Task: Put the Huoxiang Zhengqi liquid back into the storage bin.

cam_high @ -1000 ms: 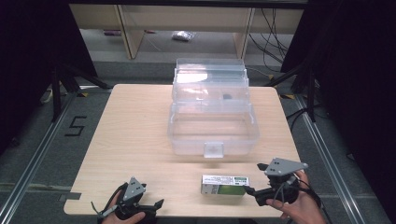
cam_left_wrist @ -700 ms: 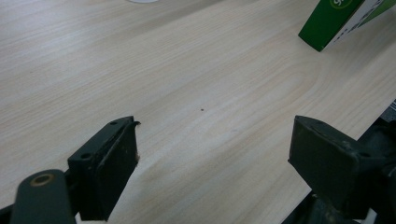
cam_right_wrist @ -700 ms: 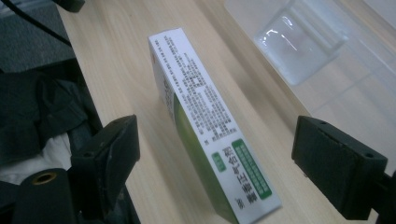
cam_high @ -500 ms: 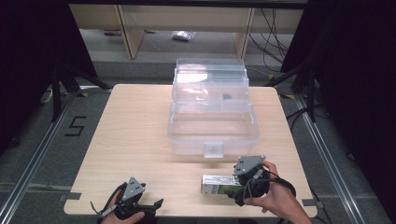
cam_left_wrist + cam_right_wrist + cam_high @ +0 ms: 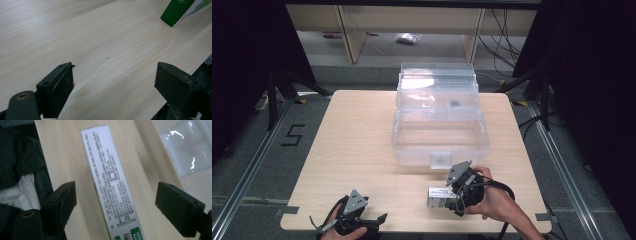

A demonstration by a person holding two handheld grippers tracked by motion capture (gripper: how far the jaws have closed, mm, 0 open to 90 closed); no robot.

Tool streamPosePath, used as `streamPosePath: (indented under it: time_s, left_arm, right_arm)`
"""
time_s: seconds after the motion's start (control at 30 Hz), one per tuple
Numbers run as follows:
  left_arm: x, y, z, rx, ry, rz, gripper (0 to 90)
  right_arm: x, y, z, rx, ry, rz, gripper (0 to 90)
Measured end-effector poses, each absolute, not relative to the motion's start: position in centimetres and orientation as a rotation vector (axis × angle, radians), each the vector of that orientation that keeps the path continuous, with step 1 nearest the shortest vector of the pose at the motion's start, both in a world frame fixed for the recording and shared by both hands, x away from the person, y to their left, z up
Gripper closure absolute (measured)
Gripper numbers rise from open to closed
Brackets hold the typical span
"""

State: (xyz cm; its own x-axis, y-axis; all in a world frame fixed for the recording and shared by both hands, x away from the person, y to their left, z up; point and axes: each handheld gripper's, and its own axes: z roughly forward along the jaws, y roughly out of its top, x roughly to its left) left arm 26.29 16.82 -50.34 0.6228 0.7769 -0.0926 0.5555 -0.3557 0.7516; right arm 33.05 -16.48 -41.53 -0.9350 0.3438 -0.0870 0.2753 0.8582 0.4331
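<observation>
A long white and green carton (image 5: pixel 435 197) lies flat near the table's front edge, right of centre. My right gripper (image 5: pixel 453 198) hangs over its right end, held by a hand. In the right gripper view the carton (image 5: pixel 110 185), printed white face up, runs between the wide-apart jaws of that gripper (image 5: pixel 116 195), touching neither. My left gripper (image 5: pixel 376 220) rests at the front left, open over bare wood. The left gripper view shows this gripper (image 5: pixel 115 75) with nothing between its jaws and a green corner of the carton (image 5: pixel 178 11) farther off.
A clear plastic storage box (image 5: pixel 439 145) stands open in the middle of the table (image 5: pixel 352 150), its lid tipped up behind it. Its front latch (image 5: pixel 441 159) faces the carton. A corner of the box (image 5: pixel 187 147) appears in the right gripper view.
My right gripper has swung left from the table's right front corner to a place over the carton's right end. The left gripper and the carton have stayed put.
</observation>
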Motion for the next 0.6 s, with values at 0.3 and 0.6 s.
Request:
streamPosePath:
  time_s: [0.3, 0.6]
  left_arm:
    - [26.3, 16.8, -50.4, 2.054, 1.047, 0.36, 14.9]
    - [26.3, 16.8, -50.3, 2.06, 1.039, 0.36, 14.9]
  right_arm:
    - [33.8, -15.8, -42.2, 0.468, 2.917, 0.552, 21.6]
    - [34.3, -15.2, -42.6, 0.443, 2.977, 0.453, 26.1]
